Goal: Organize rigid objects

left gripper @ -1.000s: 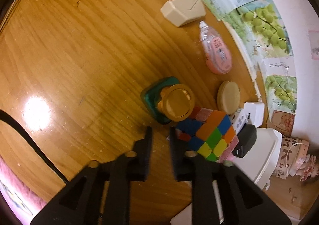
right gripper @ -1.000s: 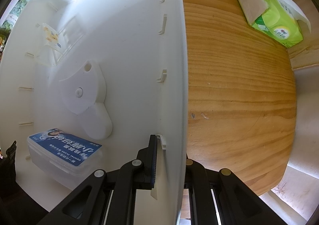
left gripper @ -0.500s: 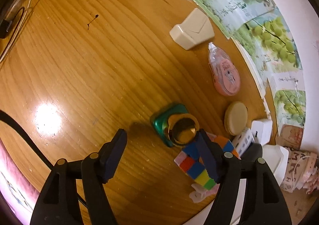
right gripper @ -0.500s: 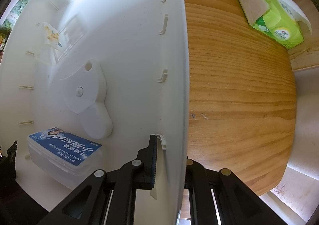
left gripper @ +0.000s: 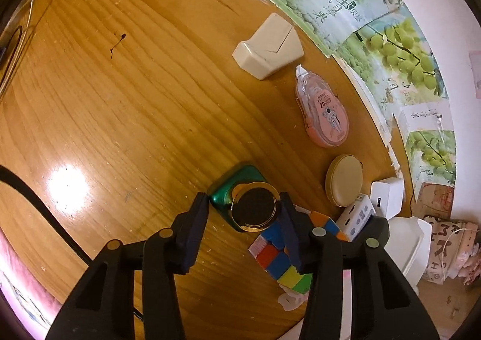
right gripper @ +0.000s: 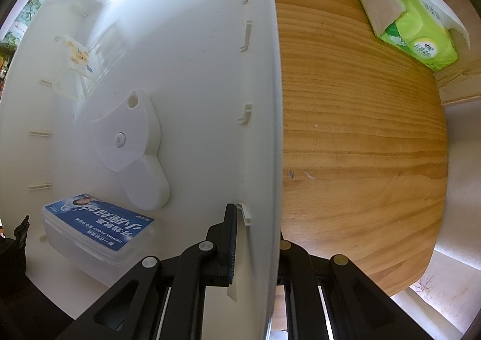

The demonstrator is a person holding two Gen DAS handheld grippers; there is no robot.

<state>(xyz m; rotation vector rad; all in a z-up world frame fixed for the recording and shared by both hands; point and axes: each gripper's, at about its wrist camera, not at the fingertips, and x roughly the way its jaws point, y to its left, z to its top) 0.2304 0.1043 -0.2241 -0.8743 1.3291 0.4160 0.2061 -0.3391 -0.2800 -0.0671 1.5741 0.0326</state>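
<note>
1. Grip on the white bin's wall (right gripper: 264, 129): the right tool (right gripper: 255, 237) is clamped there, probably steadying it.
2. Left tool (left gripper: 243, 213), half-open and closing, straddles the gold-capped green bottle (left gripper: 240, 201) on the tabletop (left gripper: 135, 99).
3. At four o'clock, touching the bottle, sits a puzzle cube (left gripper: 276, 261).

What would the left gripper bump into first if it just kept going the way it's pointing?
Most likely the green square bottle with the round gold cap. The left gripper points steeply down at it, its jaws closing around the cap but not yet pressing on it as far as the view shows. The wooden table lies beneath.
</note>
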